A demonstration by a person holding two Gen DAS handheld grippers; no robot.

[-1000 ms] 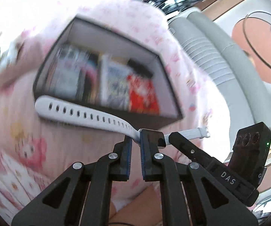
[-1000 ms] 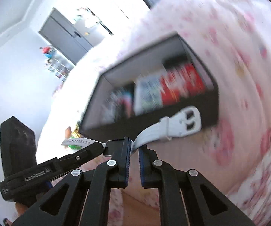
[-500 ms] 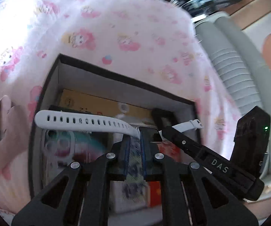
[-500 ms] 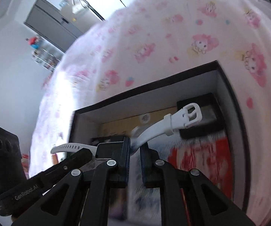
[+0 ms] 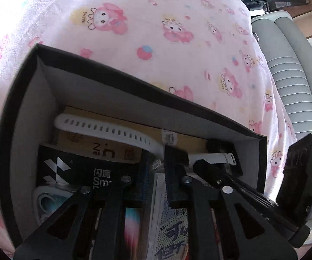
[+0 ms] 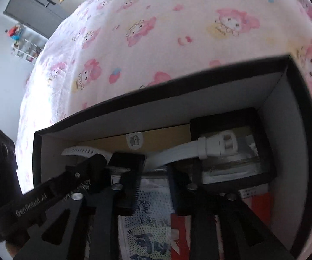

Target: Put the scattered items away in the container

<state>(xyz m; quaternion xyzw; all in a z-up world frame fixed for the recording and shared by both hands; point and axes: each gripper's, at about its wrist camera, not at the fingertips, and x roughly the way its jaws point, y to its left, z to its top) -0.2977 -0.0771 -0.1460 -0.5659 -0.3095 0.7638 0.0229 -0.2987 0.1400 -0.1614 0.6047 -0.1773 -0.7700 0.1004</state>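
Hovering low: we have both tools down inside the box, tips side by side over the packed things.
Left gripper (image 5: 157,162): its jaws stand a little apart around the watch's strap where it meets the body; we cannot tell whether they pinch it or only bracket it.
Right gripper (image 6: 153,173): jaws clearly spread, nothing clamped; the watch's dark body sits at the tip of its left finger (image 6: 132,186).
Watch (image 5: 112,130): white, inside the box, stretched across the back row; the holed strap runs left over the tan carton, the other strap runs right.
Buckle (image 6: 218,144): we see it lying over the small black case in the box's far right corner.
Under the tools: a black packet (image 5: 86,173) on the left, a white printed packet (image 6: 147,227) in the middle, red packaging to the right.
Tan carton (image 5: 104,147): flat against the far wall, partly under the strap.
Small black case (image 6: 231,164): beside the tan carton, touching the right wall.
Box (image 5: 134,82): black rim, pale inner walls, open top, sitting on the bedspread.
Bedspread (image 5: 156,21): pink, cartoon print, spreading beyond the box.
Farther off: a grey sofa (image 5: 290,65) past the bed on one side, a grey cabinet (image 6: 32,6) on the other.
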